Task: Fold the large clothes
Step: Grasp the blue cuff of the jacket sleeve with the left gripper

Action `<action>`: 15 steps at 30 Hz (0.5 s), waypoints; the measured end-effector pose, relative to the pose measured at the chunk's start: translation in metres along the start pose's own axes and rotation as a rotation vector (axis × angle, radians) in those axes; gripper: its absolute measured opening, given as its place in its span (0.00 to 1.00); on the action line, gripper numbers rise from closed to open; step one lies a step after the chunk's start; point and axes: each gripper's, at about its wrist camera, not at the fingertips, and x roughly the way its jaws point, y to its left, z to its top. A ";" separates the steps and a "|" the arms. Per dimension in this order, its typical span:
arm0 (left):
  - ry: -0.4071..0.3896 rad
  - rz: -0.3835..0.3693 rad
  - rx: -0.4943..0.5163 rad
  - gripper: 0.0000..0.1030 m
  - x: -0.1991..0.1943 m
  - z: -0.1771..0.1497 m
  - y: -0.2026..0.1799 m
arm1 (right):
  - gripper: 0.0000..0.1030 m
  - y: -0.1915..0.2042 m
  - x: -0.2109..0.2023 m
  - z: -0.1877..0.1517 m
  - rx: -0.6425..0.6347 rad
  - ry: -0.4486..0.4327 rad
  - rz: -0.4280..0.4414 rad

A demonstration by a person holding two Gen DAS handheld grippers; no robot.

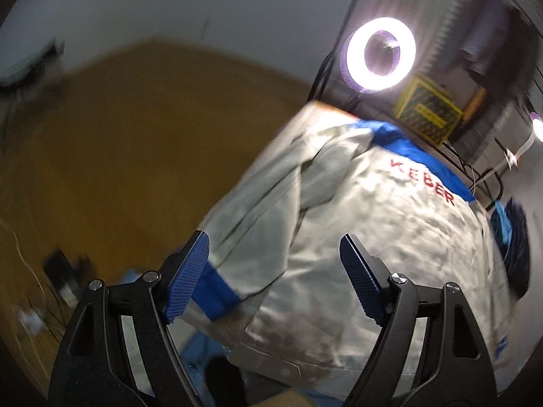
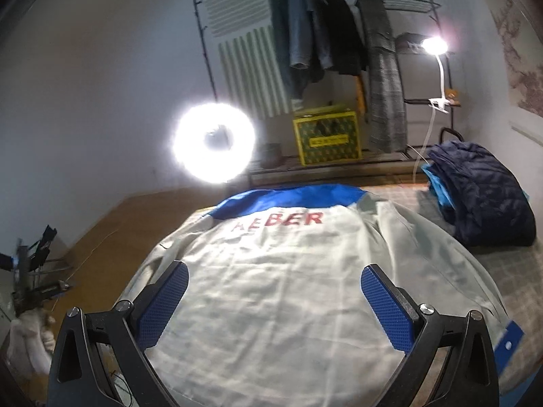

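Observation:
A pale grey work jacket [image 2: 292,247] with a blue yoke and red lettering lies back up, spread over the checked table cover [image 2: 509,271]. In the right wrist view my right gripper [image 2: 274,269] hovers open over the jacket's lower back, with nothing between its fingers. In the left wrist view the jacket [image 1: 390,230] runs slantwise, and its sleeve with a blue cuff [image 1: 217,291] lies folded along the side. My left gripper [image 1: 274,239] is open above that side. Its left finger [image 1: 188,278] is right beside the cuff, and the pads press on nothing.
A folded navy padded garment [image 2: 482,200] on a blue one sits at the table's far right. Behind the table are a bright ring light [image 2: 213,142], a yellow crate [image 2: 327,139], a rack of hanging clothes [image 2: 322,34] and a clip lamp [image 2: 434,45]. Wood floor [image 1: 135,135] lies left.

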 end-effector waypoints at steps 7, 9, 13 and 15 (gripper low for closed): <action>0.221 -0.052 -0.322 0.80 0.074 -0.011 0.081 | 1.00 0.017 0.032 -0.019 -0.115 0.015 0.039; 0.246 -0.053 -0.389 0.80 0.086 -0.015 0.099 | 0.96 0.021 0.045 -0.024 -0.130 0.079 0.073; 0.270 -0.021 -0.453 0.80 0.108 -0.018 0.127 | 0.96 0.028 0.055 -0.033 -0.145 0.120 0.126; 0.293 -0.019 -0.445 0.80 0.120 -0.017 0.130 | 0.96 0.032 0.056 -0.036 -0.156 0.133 0.147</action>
